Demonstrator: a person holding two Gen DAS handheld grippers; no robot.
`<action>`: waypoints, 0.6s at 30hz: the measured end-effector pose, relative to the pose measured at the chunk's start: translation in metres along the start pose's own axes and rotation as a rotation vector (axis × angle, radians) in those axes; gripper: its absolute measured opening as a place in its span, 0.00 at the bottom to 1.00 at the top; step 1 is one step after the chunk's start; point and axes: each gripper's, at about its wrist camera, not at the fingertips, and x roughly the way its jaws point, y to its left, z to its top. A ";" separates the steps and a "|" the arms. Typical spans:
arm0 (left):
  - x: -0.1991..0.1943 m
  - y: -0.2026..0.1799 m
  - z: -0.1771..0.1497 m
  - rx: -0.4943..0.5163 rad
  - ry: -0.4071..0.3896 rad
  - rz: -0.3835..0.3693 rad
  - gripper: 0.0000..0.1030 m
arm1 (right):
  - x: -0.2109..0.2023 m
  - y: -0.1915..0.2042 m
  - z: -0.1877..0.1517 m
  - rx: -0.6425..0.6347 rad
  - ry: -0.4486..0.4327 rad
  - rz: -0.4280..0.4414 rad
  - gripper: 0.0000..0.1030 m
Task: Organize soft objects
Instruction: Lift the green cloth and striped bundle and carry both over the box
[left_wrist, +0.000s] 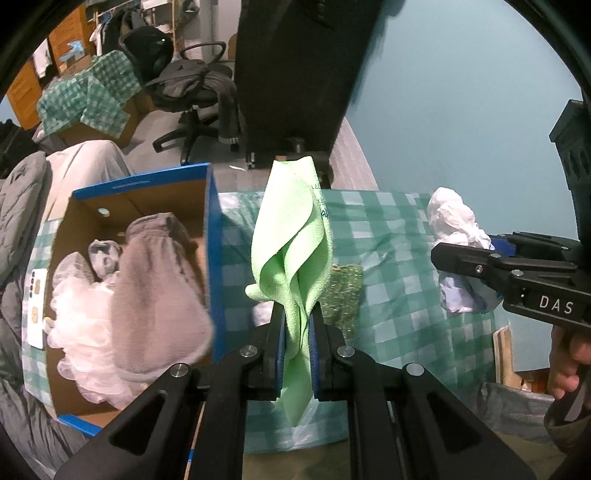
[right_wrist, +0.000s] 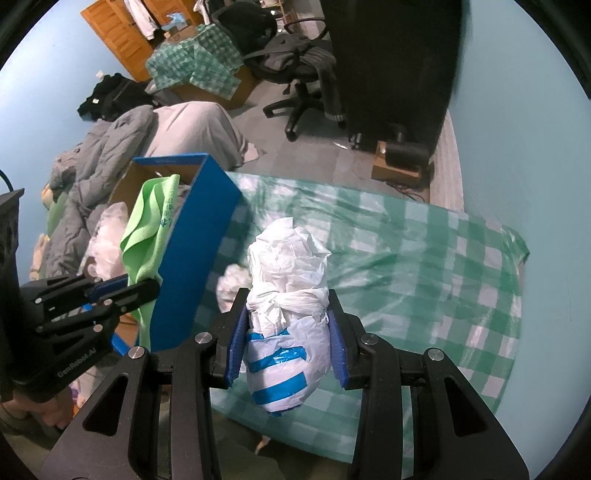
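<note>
My left gripper (left_wrist: 297, 314) is shut on a light green cloth (left_wrist: 291, 236), which hangs above the checked tablecloth just right of the blue cardboard box (left_wrist: 214, 236). The box holds a grey fleece item (left_wrist: 155, 295), a clear plastic bag (left_wrist: 81, 321) and a small grey-white item (left_wrist: 105, 258). My right gripper (right_wrist: 286, 321) is shut on a knotted white plastic bag with blue stripes (right_wrist: 286, 291), held over the table. In the right wrist view the left gripper (right_wrist: 122, 291) and green cloth (right_wrist: 147, 229) are beside the box (right_wrist: 199, 251). The white bag (left_wrist: 458, 236) also shows in the left wrist view.
A green sparkly sponge-like piece (left_wrist: 341, 291) lies on the green-white checked tablecloth (right_wrist: 424, 258). A small crumpled white item (right_wrist: 231, 284) lies by the box. Beyond are a black office chair (right_wrist: 299, 66), a large dark panel (right_wrist: 391, 66) and piled grey bedding (right_wrist: 110, 155).
</note>
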 end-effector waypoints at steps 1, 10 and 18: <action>-0.002 0.005 0.001 -0.006 -0.003 0.002 0.11 | 0.001 0.004 0.002 -0.003 -0.002 0.004 0.37; -0.014 0.044 0.005 -0.068 -0.017 0.025 0.11 | 0.010 0.044 0.024 -0.044 -0.012 0.040 0.37; -0.022 0.082 0.008 -0.105 -0.032 0.051 0.11 | 0.025 0.078 0.043 -0.069 -0.015 0.072 0.37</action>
